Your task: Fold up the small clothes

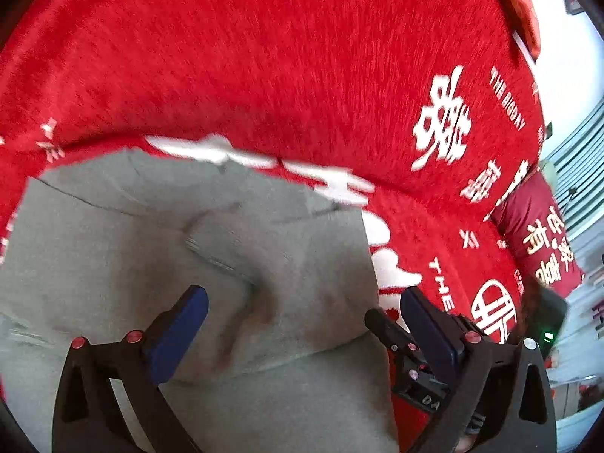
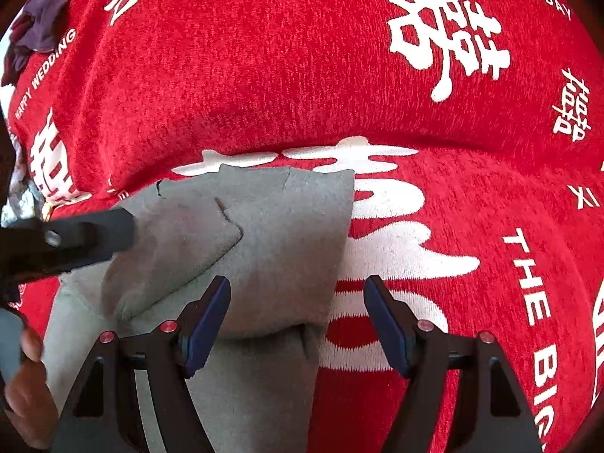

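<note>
The grey garment [image 2: 264, 234] lies partly folded (one flap over) on the red blanket [image 2: 264, 75]; more folds probably remain; left gripper [image 1: 302, 302] and right gripper [image 2: 298, 302] fingers spread, empty.

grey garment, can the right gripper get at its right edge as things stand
Probably yes. The right gripper is open, its left finger over the grey garment and its right finger over the red blanket, so the edge lies between them. The left gripper is off to the left.
</note>
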Available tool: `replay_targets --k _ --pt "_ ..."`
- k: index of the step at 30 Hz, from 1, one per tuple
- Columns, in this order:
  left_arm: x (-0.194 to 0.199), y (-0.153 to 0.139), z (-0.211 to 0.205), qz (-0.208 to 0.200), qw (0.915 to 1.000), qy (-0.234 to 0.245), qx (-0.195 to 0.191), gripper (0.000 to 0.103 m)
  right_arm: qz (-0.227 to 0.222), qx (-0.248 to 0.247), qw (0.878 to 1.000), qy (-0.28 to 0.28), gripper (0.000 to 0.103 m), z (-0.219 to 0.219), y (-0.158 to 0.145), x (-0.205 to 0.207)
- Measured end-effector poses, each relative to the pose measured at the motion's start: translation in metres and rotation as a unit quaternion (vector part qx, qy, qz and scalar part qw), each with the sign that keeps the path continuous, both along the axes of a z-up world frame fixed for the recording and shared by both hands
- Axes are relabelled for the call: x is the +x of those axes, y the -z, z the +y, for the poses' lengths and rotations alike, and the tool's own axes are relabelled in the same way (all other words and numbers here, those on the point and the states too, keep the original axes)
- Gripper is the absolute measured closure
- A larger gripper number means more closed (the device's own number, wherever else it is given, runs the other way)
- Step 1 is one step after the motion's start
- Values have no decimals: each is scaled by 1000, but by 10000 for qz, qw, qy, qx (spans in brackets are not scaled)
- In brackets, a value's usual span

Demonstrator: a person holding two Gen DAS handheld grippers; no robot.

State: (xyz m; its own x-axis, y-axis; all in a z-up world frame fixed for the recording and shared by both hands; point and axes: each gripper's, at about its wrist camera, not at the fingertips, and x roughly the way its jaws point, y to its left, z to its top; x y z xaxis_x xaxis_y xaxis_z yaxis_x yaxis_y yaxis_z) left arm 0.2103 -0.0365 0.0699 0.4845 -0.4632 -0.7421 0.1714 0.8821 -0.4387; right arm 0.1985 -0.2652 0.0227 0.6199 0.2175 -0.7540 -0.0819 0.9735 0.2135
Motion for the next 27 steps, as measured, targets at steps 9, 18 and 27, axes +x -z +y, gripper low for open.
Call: replay_targets --k 9,18,27 --pt "10 26 118 300 9769 -1833 1058 1 21 -187 9982 -568 27 80 -16 40" --pt "-3 81 120 603 9645 -1653 1969 1 796 -697 9940 281 37 63 27 52" --pt "-15 88 123 166 9654 -1748 1927 1 552 555 9962 394 36 -2 14 17"
